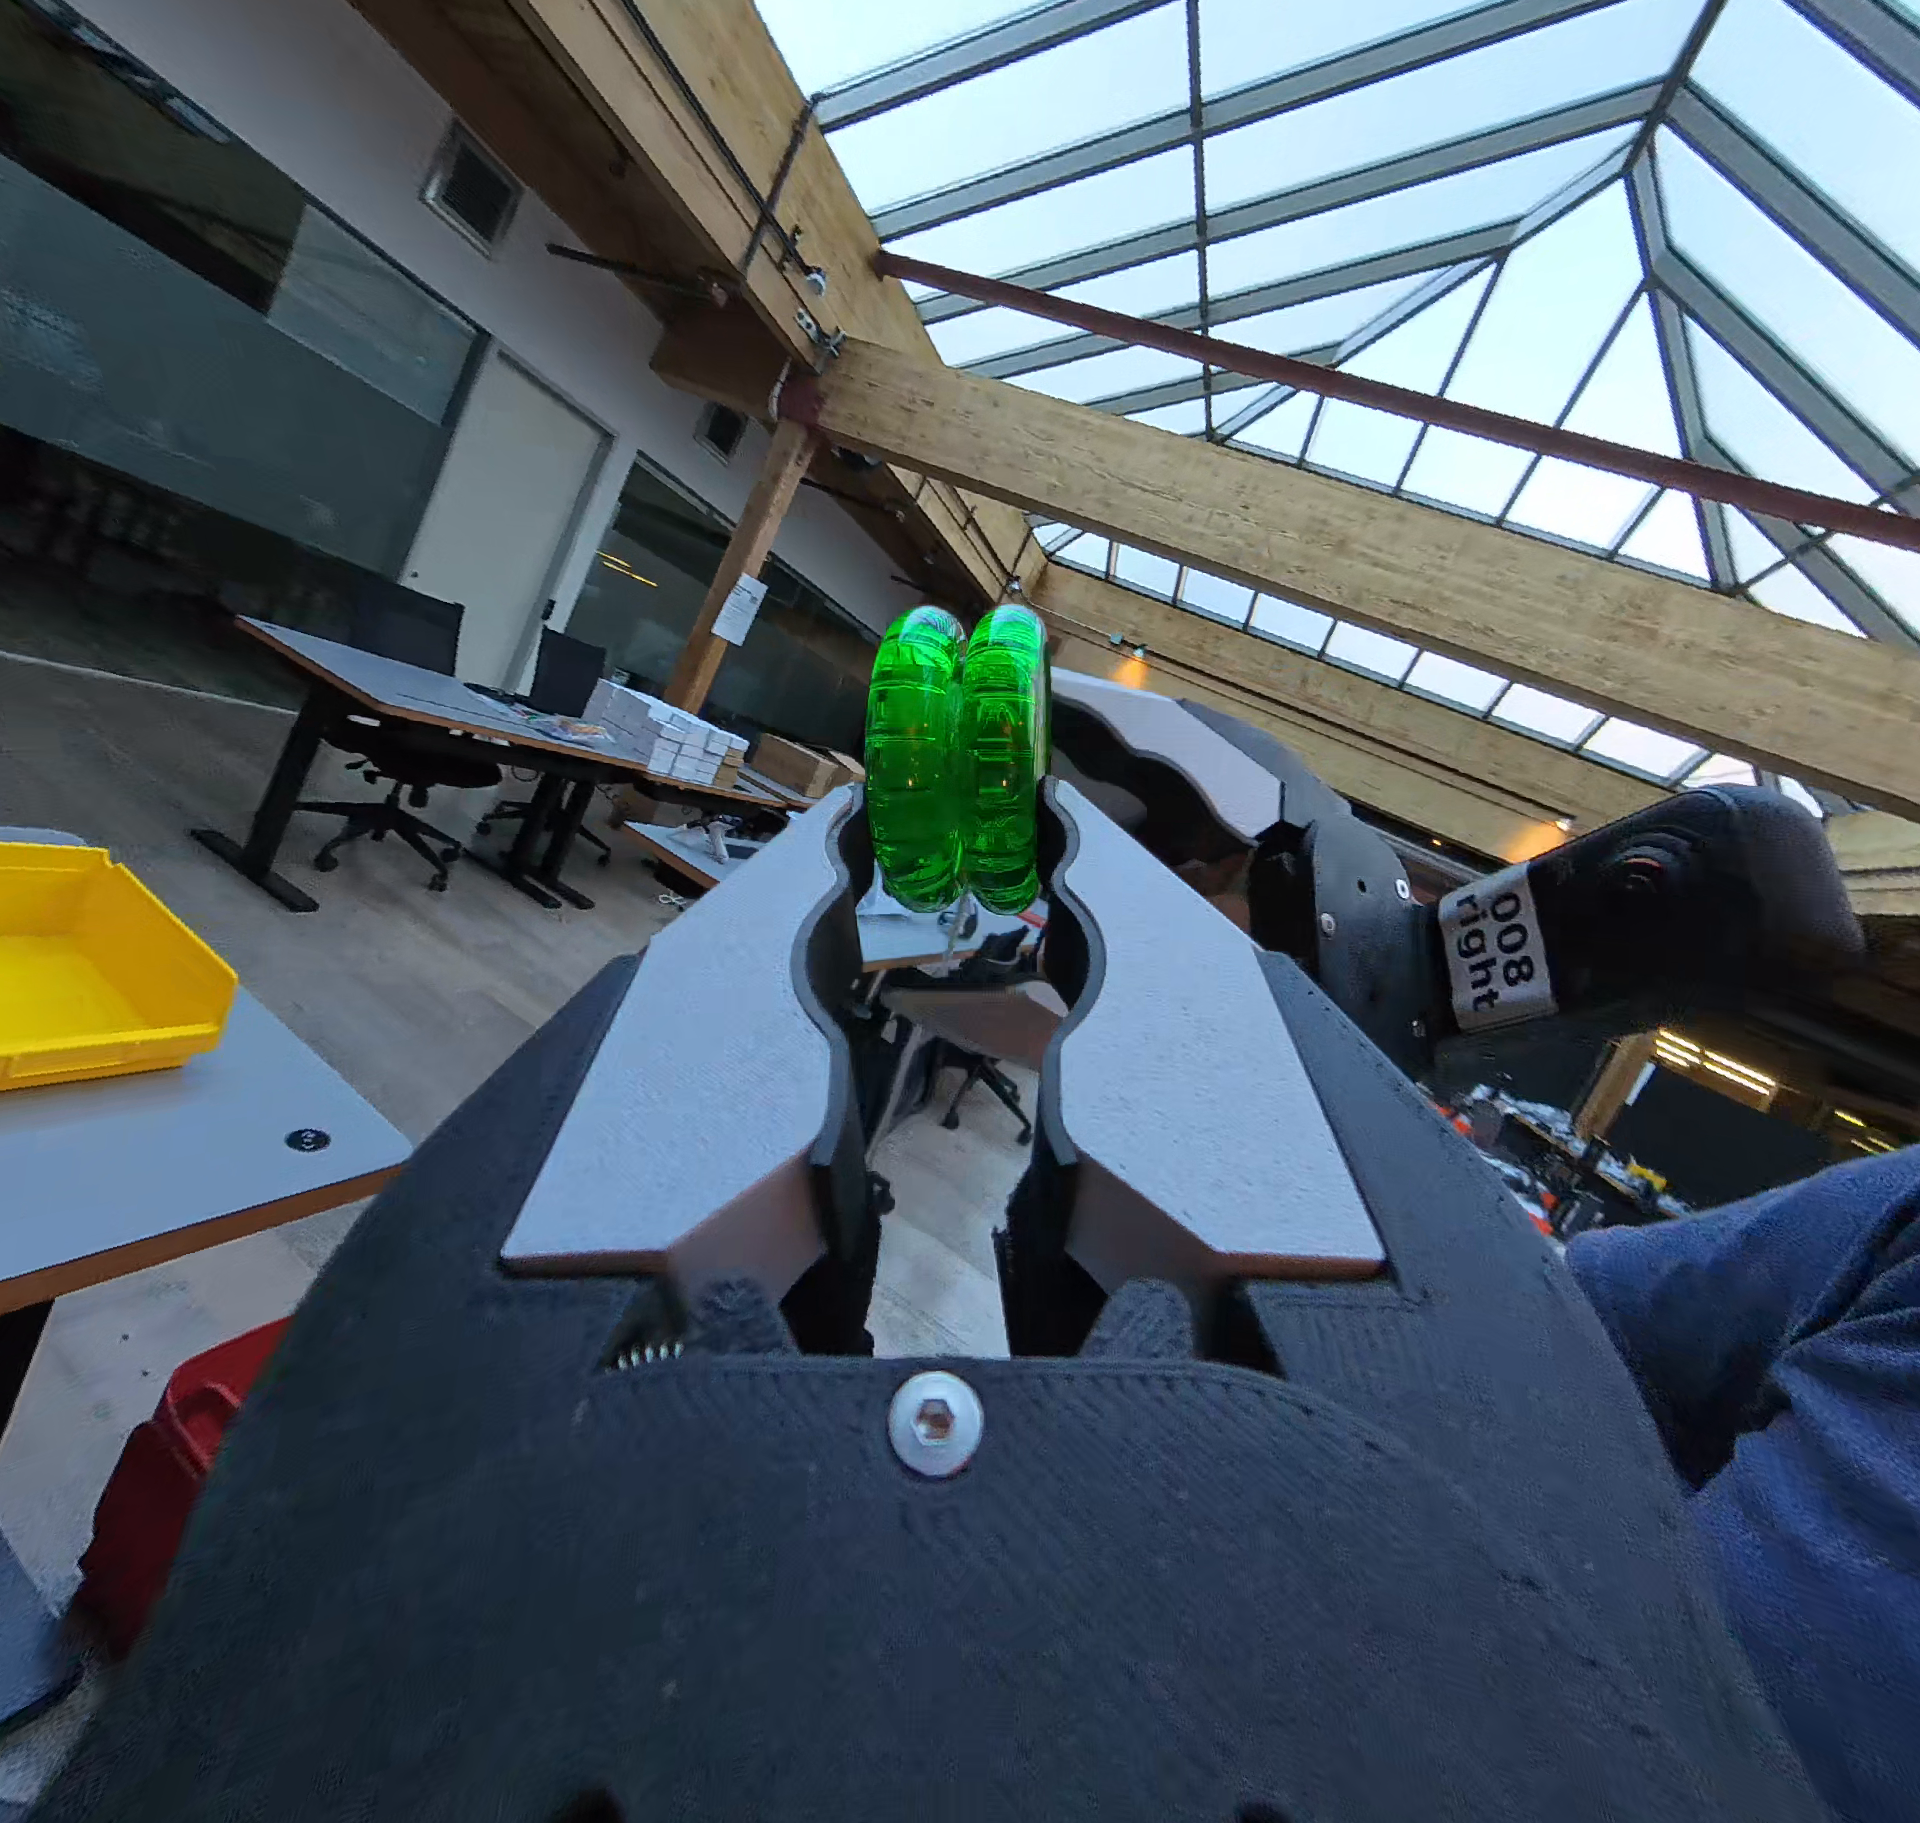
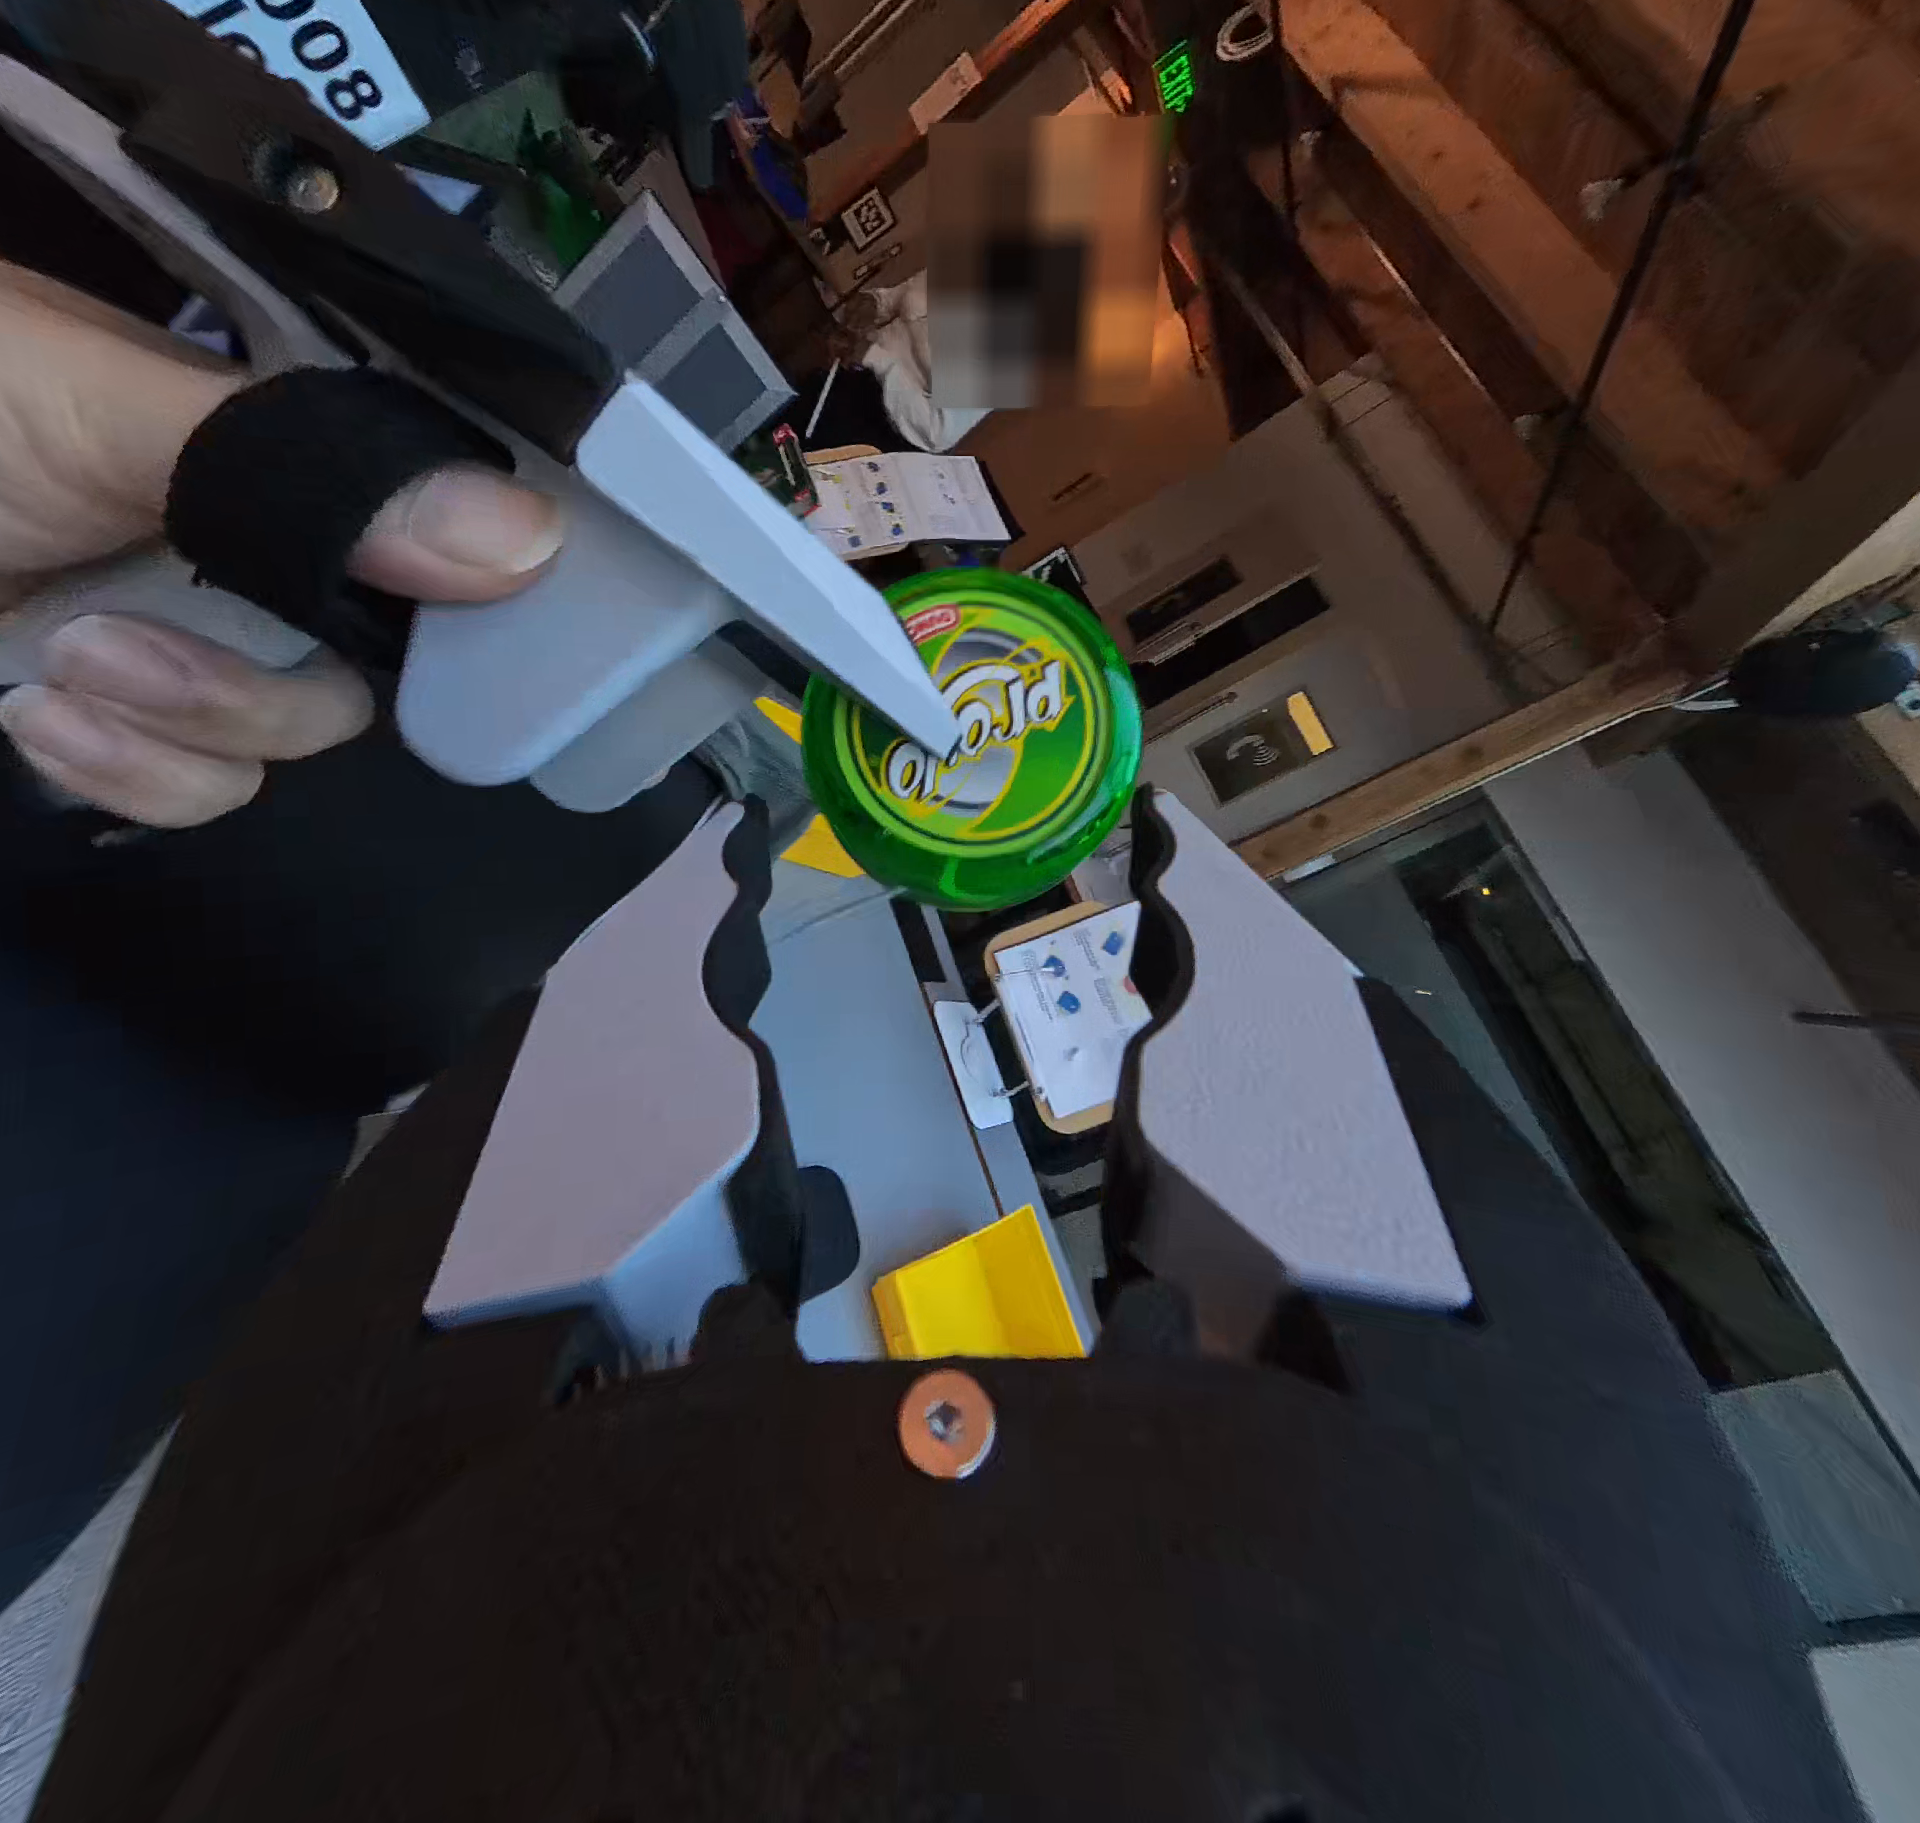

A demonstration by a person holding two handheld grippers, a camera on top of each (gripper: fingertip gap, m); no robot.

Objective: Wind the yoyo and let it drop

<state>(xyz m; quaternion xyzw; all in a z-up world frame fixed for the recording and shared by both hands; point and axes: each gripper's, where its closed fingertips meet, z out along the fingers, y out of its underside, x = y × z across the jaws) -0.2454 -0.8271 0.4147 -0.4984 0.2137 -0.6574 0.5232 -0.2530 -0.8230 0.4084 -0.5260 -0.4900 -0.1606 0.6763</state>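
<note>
The green translucent yoyo (image 1: 957,760) is held up in the air, clamped edge-on at the very tips of the left gripper (image 1: 954,817), whose jaws are closed on its two halves, one grey fingertip on each outer face. In the right wrist view the yoyo (image 2: 987,765) shows its round printed face, with a grey finger (image 2: 769,568) of the left gripper pressed against the middle of that face. A thin pale string (image 1: 952,926) hangs just below the yoyo between the left gripper's fingers.

The right gripper (image 2: 951,828) sits just beneath the yoyo with its jaws spread wide and nothing between them; its tips flank the yoyo's lower rim without clearly touching it. In the left wrist view it (image 1: 1382,890) lies close behind and to the right of the yoyo.

A hand (image 2: 177,568) in a black fingerless glove grips the left gripper's handle. A yellow bin (image 1: 99,963) rests near the edge of the grey desk (image 1: 208,1181) below.
</note>
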